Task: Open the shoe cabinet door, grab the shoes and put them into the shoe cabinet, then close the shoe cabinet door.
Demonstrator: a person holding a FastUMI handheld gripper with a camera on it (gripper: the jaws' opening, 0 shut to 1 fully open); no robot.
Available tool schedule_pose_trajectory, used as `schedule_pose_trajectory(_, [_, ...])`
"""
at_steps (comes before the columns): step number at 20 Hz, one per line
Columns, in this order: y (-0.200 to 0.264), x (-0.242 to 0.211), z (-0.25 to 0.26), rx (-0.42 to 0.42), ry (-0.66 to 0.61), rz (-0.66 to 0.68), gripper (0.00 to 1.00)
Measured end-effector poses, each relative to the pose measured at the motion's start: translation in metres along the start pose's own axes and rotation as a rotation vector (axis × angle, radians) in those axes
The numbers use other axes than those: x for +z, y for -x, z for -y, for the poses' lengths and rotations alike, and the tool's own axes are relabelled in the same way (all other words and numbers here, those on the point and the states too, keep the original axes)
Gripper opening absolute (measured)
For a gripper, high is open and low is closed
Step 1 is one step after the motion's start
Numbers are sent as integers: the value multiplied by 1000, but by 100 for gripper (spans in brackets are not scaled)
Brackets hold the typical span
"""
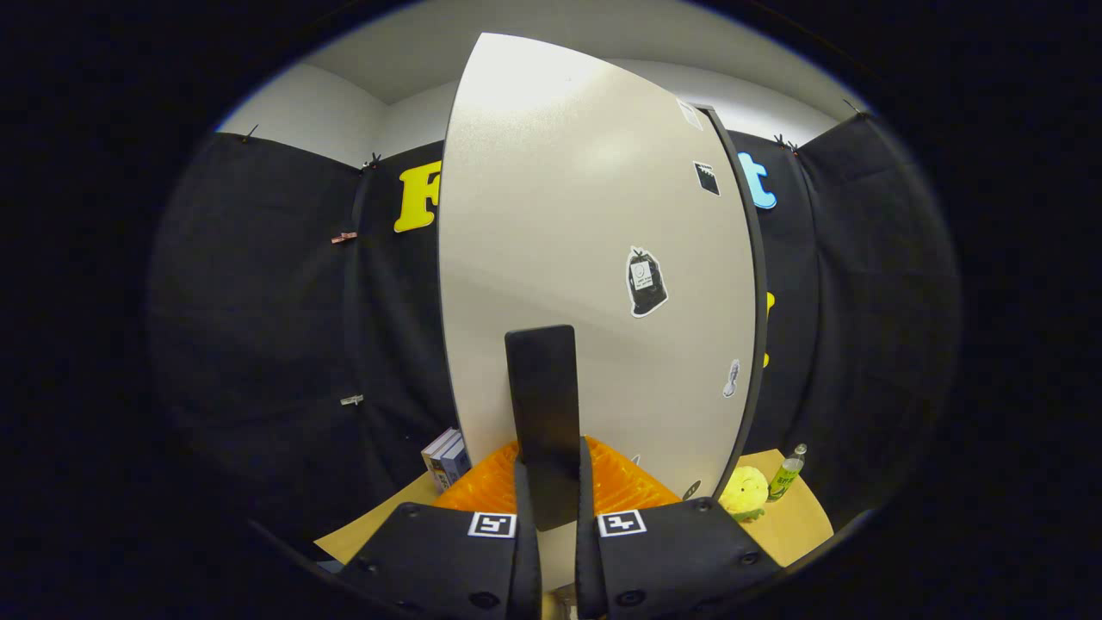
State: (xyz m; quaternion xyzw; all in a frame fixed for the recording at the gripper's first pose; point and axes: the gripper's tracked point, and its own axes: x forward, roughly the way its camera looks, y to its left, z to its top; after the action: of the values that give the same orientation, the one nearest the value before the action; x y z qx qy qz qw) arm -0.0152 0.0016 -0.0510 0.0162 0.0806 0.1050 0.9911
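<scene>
Two fingers [548, 508] of my gripper [548, 517] sit nearest, drawn narrow, with the dark upright handle [542, 413] of the shoe cabinet door [594, 258] rising from between them. Both seem to press its lower end, though I cannot be fully sure of contact on each side. I hold it low on the handle, I think, because that gives a steady pull or push on the door. The pale door, dotted with small stickers [646, 282], stands close ahead and at an angle, its dark edge [758, 284] toward the right, so it looks partly swung; whether I am opening or closing it I cannot tell. Something orange and ribbed [620, 482] lies just beyond the fingers at the door's foot. No shoes are in sight. On the tan floor [792, 525] to the right rest a yellow plush toy [743, 491] and a green bottle [786, 475]; some books [446, 458] stand to the left.
</scene>
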Motion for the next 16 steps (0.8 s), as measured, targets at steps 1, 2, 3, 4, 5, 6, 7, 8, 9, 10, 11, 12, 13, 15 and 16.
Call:
schedule_pose_trajectory(1, [7,0,6,3,-4,3,20])
schedule_pose_trajectory(2, [14,1,11,7,-5,3,20])
schedule_pose_trajectory(3, [18,1,15,11,-5,5,19])
schedule_pose_trajectory(4, [24,2,20,11,-3,8,19])
schedule_pose_trajectory(5, [29,2,25,10,-4,12,19])
schedule_pose_trajectory(6, [33,2,30,11,-9,14,19])
schedule_pose_trajectory(7, [37,2,35,12,-14,15,19])
schedule_pose_trajectory(8, [41,2,40,12,-17,13,19])
schedule_pose_trajectory(9, [45,2,45,11,-16,11,19])
schedule_pose_trajectory(10, [50,2,50,6,-15,10,19])
schedule_pose_trajectory(11, [54,3,56,-4,-13,12,19])
schedule_pose_trajectory(12, [58,4,62,-18,-11,15,19])
schedule_pose_trajectory(13, [63,4,69,-33,-9,13,19])
schedule_pose_trajectory(15, [73,3,84,-67,-9,8,19])
schedule_pose_trajectory(16, [76,4,89,-87,-12,5,18])
